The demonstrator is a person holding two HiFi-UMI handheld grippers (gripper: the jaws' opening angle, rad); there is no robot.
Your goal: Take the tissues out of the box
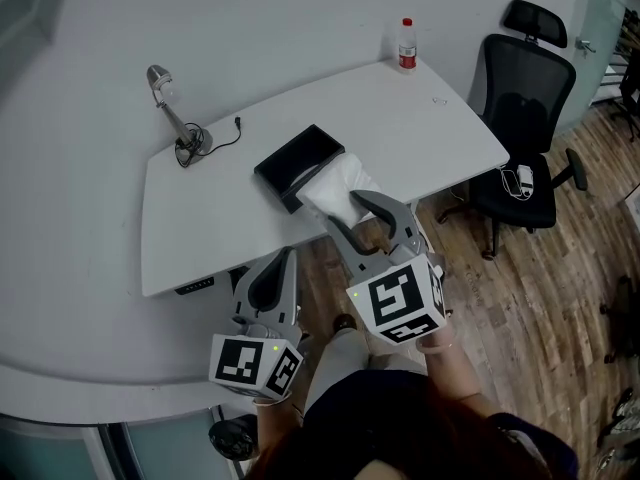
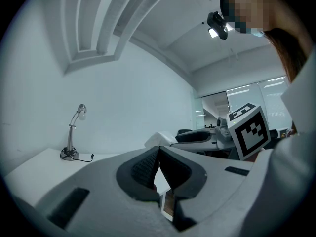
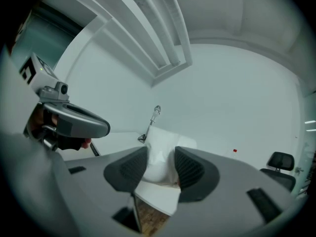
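Head view, read with both gripper views. The right claw (image 1: 340,206) reaches in over the near edge of the white desk (image 1: 430,133). Its jaws stand partly apart and press from both sides on a bunched wad of white tissues (image 1: 338,180), which fills the gap between the ribbed pads (image 3: 190,169). From the tips of this claw the tissues run forward to the black box (image 1: 295,158), which lies flat on the desk just beyond those tips. In the right gripper view the wad bulges out ahead of the pads and hides the box.

The left claw (image 1: 287,253) hangs to the left of the right claw and nearer the person, at the desk's near edge. Its jaws meet at the tips, with nothing between them.

Well beyond the left claw, a desk lamp (image 1: 172,113) stands at the far left corner of the desk, a cable (image 1: 228,138) trailing from its base. Well beyond the right claw and to its right, a red-capped bottle (image 1: 407,44) stands at the far corner. A black office chair (image 1: 520,118) stands on the wooden floor (image 1: 560,278), off to the right of the right claw.
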